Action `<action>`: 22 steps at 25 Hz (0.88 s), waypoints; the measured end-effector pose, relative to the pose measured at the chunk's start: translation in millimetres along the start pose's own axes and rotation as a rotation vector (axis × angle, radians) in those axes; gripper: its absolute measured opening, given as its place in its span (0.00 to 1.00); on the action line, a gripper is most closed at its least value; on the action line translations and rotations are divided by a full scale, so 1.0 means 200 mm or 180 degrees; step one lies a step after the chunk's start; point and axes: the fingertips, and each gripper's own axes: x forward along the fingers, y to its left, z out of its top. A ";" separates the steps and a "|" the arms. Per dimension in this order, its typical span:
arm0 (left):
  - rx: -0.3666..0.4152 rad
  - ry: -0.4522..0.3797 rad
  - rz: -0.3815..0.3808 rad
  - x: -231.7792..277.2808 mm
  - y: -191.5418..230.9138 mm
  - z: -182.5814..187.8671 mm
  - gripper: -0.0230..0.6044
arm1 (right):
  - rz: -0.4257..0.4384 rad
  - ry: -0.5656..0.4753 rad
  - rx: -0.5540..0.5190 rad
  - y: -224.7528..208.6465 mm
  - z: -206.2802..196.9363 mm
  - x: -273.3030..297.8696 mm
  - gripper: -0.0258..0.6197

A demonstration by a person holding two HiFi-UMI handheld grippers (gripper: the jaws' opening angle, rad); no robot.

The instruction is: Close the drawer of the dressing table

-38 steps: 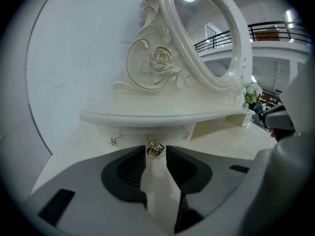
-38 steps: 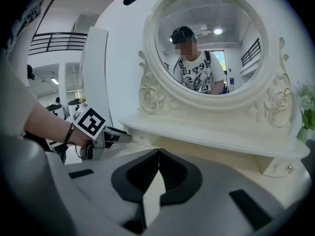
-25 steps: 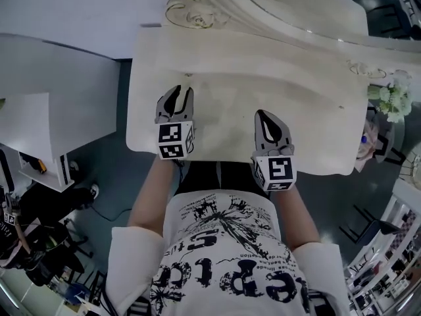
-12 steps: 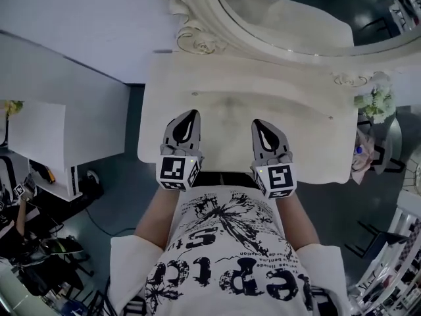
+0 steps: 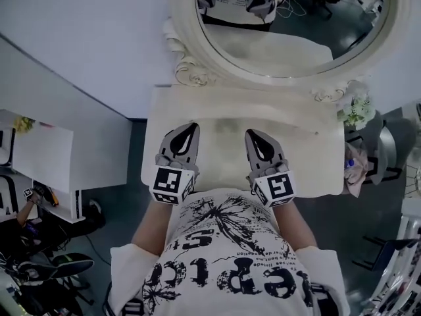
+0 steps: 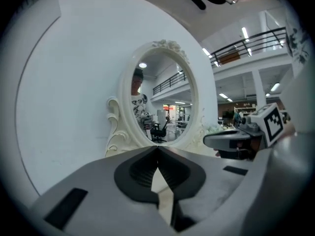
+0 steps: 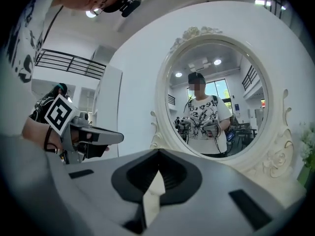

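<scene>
Left tongs (image 5: 191, 126) and right tongs (image 5: 251, 133) hover closed and empty over the desk (image 5: 316, 166), likely because no drawer stands open.

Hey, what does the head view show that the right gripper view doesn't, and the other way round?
Only the head view shows the whole dressing table top from above and the dark floor beside it. Only the right gripper view shows the balcony railing and the person's reflection from cap to waist. Both show the oval mirror, the left tongs and the right tongs, each shut with nothing between them.
</scene>
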 end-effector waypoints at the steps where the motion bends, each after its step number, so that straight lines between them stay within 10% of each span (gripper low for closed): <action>1: 0.0089 -0.0002 -0.0076 0.00 -0.04 0.01 0.07 | 0.0002 -0.0004 -0.0006 0.00 0.01 0.00 0.07; 22: 0.0054 0.0002 -0.0241 0.05 -0.15 0.02 0.07 | 0.0069 0.0065 -0.0194 0.03 0.07 -0.02 0.07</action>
